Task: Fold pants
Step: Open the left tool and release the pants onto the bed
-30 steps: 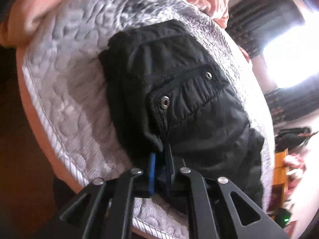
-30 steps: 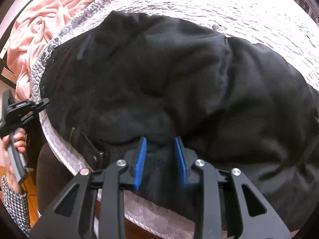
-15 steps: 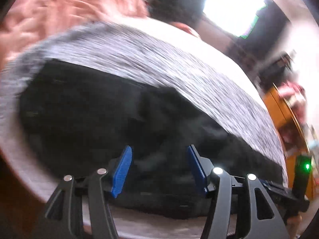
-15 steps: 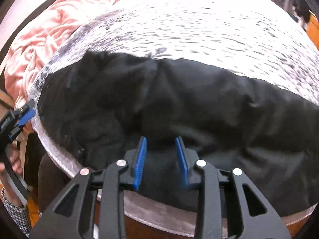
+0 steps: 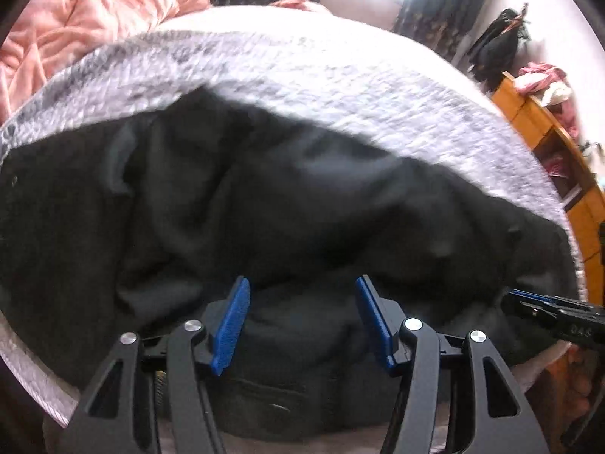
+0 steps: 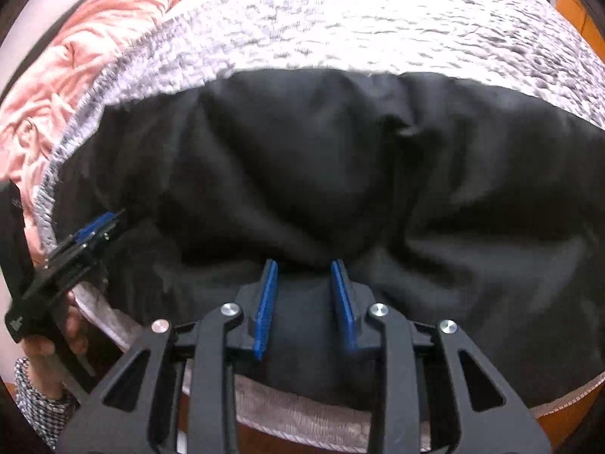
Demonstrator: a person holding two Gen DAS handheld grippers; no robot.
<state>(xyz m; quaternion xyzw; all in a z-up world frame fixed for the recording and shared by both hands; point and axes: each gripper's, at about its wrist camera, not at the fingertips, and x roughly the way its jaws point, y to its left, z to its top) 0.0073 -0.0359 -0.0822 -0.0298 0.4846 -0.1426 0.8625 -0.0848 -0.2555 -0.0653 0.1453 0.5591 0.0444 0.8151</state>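
Black padded pants [image 5: 302, 196] lie lengthways along the near edge of a bed, creased and bunched. My left gripper [image 5: 302, 280] hovers over their near edge with its blue pads wide apart, open, pressing on nothing. My right gripper [image 6: 303, 263] has its pads closed on a thick fold of the pants [image 6: 340, 159], and the creases run together at its tips. In the right wrist view the left gripper [image 6: 98, 227] shows at the pants' left end, held by a hand [image 6: 72, 336]. The right gripper's tip [image 5: 518, 297] shows at the far right of the left wrist view.
A grey-white quilted cover [image 5: 321, 75] spreads over the bed behind the pants. A rumpled pink blanket [image 6: 75, 87] is heaped at the back left. An orange wooden shelf [image 5: 548, 143] with clothes stands to the right of the bed. The mattress edge runs just below both grippers.
The left gripper let go of the pocket corner, opened wide and swung over the pants' long edge. The right gripper moved sideways with its fold, and the pants now lie stretched out.
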